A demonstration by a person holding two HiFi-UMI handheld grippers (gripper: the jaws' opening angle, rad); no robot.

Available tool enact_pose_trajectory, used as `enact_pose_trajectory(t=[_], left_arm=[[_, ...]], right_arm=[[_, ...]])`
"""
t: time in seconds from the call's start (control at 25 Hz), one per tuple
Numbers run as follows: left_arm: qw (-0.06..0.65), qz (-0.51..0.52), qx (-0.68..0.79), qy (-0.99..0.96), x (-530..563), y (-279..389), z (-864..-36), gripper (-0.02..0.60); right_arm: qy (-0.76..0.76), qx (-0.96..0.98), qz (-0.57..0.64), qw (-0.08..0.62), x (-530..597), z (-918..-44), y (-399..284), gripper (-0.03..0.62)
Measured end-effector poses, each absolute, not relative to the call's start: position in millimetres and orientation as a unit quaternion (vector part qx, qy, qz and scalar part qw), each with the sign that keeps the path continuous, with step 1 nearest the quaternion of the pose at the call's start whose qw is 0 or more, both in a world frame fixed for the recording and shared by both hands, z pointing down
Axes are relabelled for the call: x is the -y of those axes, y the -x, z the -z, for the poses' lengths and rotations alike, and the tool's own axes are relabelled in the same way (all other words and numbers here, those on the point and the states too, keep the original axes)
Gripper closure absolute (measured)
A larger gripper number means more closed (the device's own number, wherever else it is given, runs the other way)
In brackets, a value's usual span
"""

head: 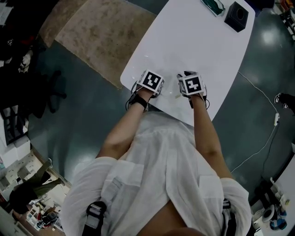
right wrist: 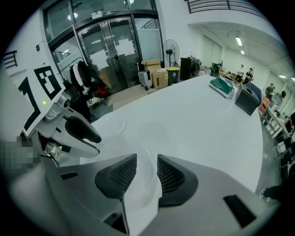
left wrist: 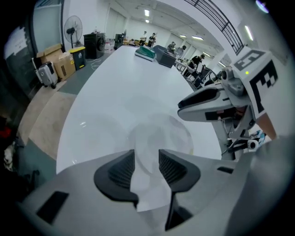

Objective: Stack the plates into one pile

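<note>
Two clear plates lie on the white table (head: 193,41) near its front corner. One clear plate (left wrist: 161,136) lies just beyond my left gripper (left wrist: 146,168), its near rim in the gap between the open jaws, with no pad pressing on it. The second plate (left wrist: 92,133) lies flat to its left. In the right gripper view a clear plate rim (right wrist: 148,168) runs between the jaws of my right gripper (right wrist: 146,177), which stand open and apart from it. The other plate (right wrist: 103,122) shows further left. The two grippers hang side by side, pointing steeply down.
A black box (head: 236,16) and a green object (head: 213,5) stand at the table's far end. A brown rug (head: 99,32) lies on the floor to the left. The table's rounded front edge (head: 126,85) is right beside the left gripper. A cable (head: 265,138) trails on the floor at right.
</note>
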State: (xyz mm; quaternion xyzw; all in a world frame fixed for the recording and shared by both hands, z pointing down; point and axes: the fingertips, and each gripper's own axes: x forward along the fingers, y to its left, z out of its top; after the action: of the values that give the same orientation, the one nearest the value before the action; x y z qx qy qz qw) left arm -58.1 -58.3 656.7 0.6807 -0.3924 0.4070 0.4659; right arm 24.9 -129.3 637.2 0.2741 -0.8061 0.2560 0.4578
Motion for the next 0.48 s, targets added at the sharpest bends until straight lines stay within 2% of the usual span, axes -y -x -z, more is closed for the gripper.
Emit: enact_pose_trajectory(t=[0.16,0.48], left_arm=[[0.436,-0.394,0.424,-0.689,75.3,75.2,-646.9,0.41],[0.479,-0.33,0.502,-0.64,71.8,152.4,-650.9,0.41]], right_arm=[[-0.268,0.812,-0.25,0.454,136.4,-636.4,-14.5,0.436],[-0.226,0.828,-0.244,0.451,149.5,-642.3,26.0,0.43]])
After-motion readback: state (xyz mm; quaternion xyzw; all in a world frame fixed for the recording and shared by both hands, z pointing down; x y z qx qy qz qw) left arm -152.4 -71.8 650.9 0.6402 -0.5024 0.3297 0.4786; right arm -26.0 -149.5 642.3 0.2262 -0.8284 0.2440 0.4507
